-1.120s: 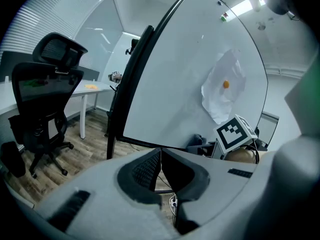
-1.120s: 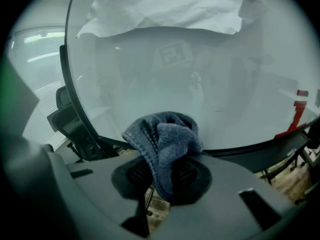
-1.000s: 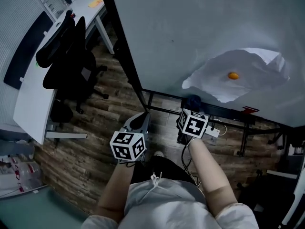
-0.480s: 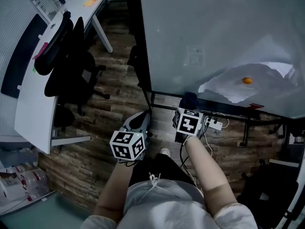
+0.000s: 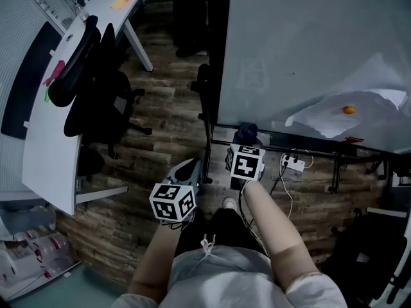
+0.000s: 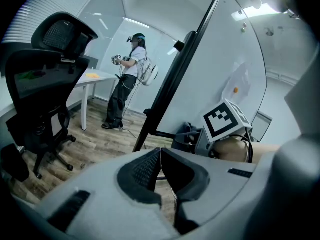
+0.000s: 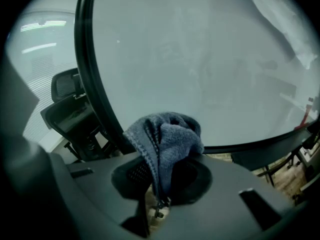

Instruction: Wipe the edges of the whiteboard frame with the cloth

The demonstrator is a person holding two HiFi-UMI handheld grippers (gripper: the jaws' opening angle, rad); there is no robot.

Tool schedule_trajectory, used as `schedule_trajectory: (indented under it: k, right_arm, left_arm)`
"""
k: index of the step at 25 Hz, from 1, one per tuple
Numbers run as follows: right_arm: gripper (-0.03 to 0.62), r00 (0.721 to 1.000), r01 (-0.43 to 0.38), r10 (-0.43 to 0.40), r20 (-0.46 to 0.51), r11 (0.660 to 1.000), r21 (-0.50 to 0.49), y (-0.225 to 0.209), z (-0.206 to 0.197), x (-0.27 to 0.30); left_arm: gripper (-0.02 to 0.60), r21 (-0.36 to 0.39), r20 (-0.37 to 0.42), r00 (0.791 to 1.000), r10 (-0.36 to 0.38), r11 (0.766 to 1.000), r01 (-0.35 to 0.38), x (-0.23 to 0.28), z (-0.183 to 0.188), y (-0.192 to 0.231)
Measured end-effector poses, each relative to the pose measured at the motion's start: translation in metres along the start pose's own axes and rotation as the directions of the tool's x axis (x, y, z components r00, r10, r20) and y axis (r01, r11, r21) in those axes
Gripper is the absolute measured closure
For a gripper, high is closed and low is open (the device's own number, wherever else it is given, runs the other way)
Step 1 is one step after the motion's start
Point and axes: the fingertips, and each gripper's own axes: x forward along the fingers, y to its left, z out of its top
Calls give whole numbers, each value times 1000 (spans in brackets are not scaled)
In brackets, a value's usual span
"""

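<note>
Steep downward look at a wooden floor (image 5: 160,120), with a large pale whiteboard (image 5: 308,50) upright at the upper right, bordered by a dark frame (image 5: 221,50).

Right gripper (image 7: 159,181) clenched on a grey-blue cloth (image 7: 167,139), pinched low between the jaws and bunched up in a loose crumple above them. Cloth held at the lower left corner of the frame, just beside the meeting of the left edge and the bottom edge; contact with the frame not clear from any view.

Left gripper (image 6: 160,153) clenched as well, jaws pressed flat together with nothing between them. Held low over the floor, to the left of the whiteboard and well apart from its frame.

On the whiteboard near its lower right corner, a white sheet of paper (image 5: 321,117), creased and partly lifting, pinned under a small orange magnet (image 5: 349,110).

Below the bottom edge of the frame, a white power strip (image 5: 294,164) with a cord trailing down.

Left of the whiteboard, a black office chair (image 5: 96,88) drawn up to the edge of a white desk (image 5: 45,153).

In the left gripper view, a person (image 6: 129,79) standing farther back beside another table, turned sideways.
</note>
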Motion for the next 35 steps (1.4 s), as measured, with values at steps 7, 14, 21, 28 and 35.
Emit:
schedule_trajectory:
  k: [7,14,21,28,35]
  right_arm:
    - [526,1000,-8,8,15,1000,20,39,4,11]
    - [526,999,-44,44,3,998,40,69,4,21]
    - [526,997,-74,73,13,996,50,91,4,24]
    - [526,990,-137,137,27,991,-1,95,0,6]
    - [526,988,-136,136,77,991,-9,66,2,-48]
  left_arm:
    - [563,-25,-19,1000,1,1000,-1,-12,-10,20]
    - [563,-34,-39,999,25,999,-27,-26,-19,44]
    - [563,-23,-44,999,31,999,-32,-33,-17,50]
    - [563,9,-44,999,1,1000,-1,-31,-13,40]
    - [563,29,14,998,-60,998,59,-17,16,8]
